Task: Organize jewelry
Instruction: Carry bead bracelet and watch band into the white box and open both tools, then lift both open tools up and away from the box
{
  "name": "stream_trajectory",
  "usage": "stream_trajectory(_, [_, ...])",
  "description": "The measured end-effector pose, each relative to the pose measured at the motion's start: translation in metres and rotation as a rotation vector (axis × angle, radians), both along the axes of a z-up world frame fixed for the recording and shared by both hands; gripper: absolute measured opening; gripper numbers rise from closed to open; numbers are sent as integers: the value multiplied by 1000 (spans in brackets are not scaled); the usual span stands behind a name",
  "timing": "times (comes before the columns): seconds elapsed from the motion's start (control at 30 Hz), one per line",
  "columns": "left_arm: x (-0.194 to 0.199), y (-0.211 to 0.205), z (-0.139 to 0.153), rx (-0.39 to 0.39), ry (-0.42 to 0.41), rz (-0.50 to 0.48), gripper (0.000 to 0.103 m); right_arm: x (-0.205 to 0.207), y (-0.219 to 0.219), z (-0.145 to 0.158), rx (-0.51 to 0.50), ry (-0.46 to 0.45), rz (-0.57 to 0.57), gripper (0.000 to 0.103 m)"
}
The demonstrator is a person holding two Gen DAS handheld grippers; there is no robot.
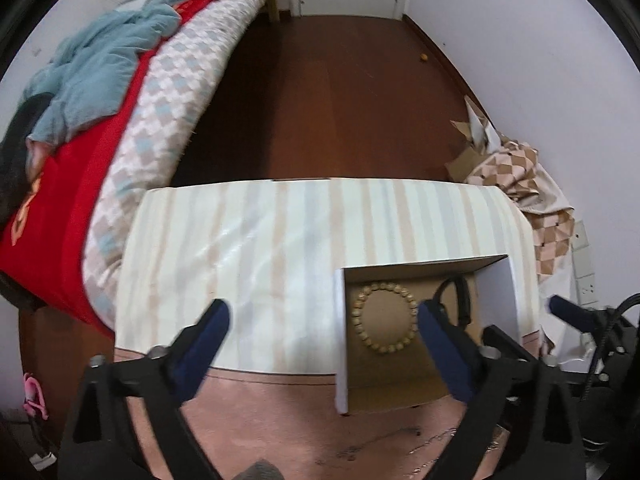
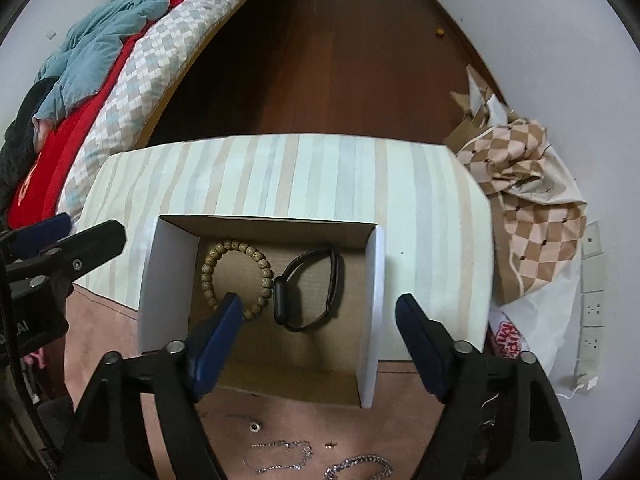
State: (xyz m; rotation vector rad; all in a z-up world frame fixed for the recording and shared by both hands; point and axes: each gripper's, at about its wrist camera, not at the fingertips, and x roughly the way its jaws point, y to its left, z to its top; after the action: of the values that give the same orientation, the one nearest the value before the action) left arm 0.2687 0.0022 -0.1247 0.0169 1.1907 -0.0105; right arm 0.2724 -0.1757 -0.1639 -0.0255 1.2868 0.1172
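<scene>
The bead bracelet [image 2: 237, 280] and the black watch [image 2: 308, 289] lie side by side in the open cardboard box [image 2: 168, 280] on the desk [image 2: 320, 172]. The right gripper [image 2: 320, 314] hovers over them, fingers [image 2: 218, 332] apart and empty, bracelet at ten o'clock. The left gripper [image 1: 322, 320] also stands open, bracelet just inside its right finger. Only the right view shows chains [image 2: 360, 468] at six o'clock.

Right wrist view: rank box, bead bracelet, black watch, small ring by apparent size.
1. Cardboard box, largest by far.
2-3. Bead bracelet and black watch: similar footprint, not ranked.
4. Small ring, smallest, though nearer the camera.
</scene>
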Motion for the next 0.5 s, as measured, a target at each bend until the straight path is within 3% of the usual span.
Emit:
stream_trajectory(0.07, [-9, 2, -1, 29, -22, 13, 102, -6, 1, 3, -31, -19, -7, 95])
stream_trajectory(0.27, [-32, 2, -6, 60, -63, 32, 102, -30, 0, -2, -118, -45, -32, 98])
stream_trajectory(0.5, [-57, 0, -3, 57, -73, 58, 102, -57, -6, 5, -121, -73, -64, 98])
